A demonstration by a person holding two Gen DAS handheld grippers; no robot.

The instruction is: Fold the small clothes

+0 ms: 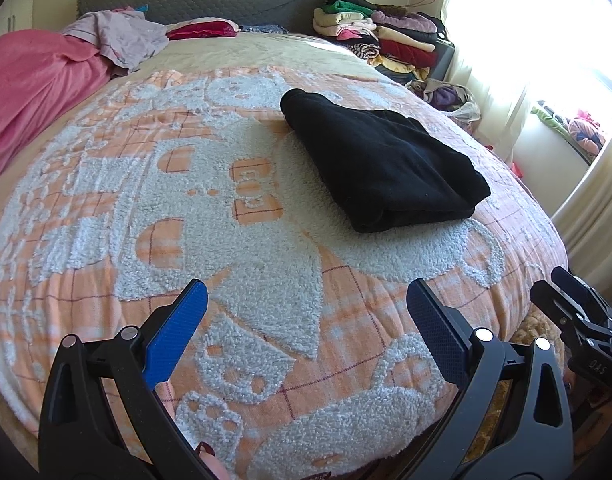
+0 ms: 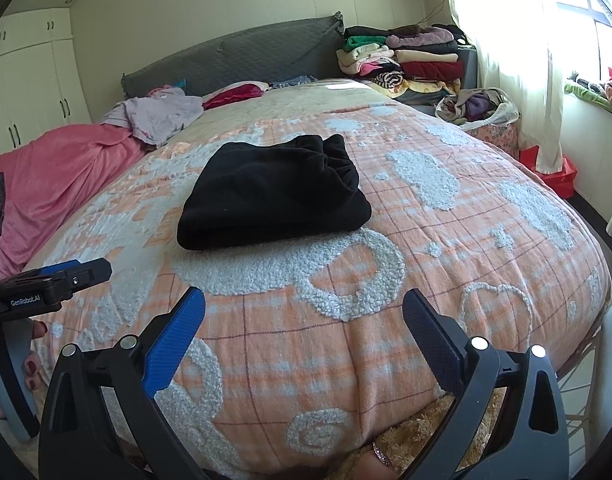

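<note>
Garment [image 2: 271,196]: black, folded, lying on bed [image 2: 426,280].
Left claw [image 1: 306,320]: spread wide, empty.
Right claw [image 2: 303,320]: spread wide, empty.
Tip: probably press the fold flat, square the edges.

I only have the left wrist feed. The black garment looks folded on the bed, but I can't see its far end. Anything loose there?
Observer: From the right wrist view, the far end of the black garment shows a gathered, bunched edge, like an elastic waistband, lying on top of the fold.
Operator: Is the right gripper touching it?
Observer: No. The right gripper is open and apart from it, over bare blanket.
Operator: What's on the floor right of the bed?
Observer: A bag of clothes beside the bed, and a red box below the curtain.
</note>
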